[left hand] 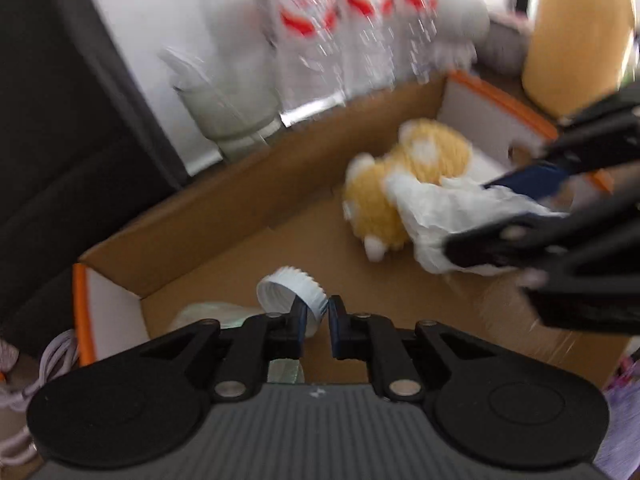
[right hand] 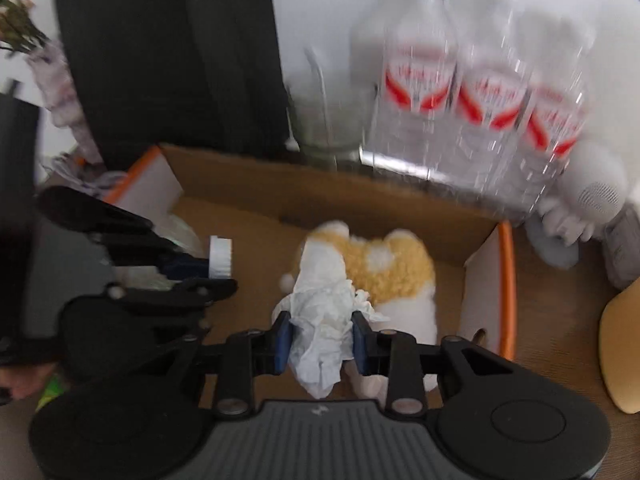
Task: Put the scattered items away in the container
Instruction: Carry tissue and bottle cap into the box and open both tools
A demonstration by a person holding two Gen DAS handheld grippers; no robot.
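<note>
Nearly done: plush toy (right hand: 384,268) already in box (left hand: 280,160); left gripper (left hand: 318,316) clamped on cap (left hand: 292,292), right gripper (right hand: 320,344) clamped on tissue (right hand: 320,320), both unreleased.

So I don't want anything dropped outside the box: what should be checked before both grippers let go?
1. Left gripper grips the white cap: ok.
2. Cap is over the box: ok.
3. Right gripper holds the crumpled tissue: ok.
4. Tissue is over the box, above the plush toy: ok.
5. Grippers apart from each other: ok.
6. Height above box floor: cannot tell.
</note>
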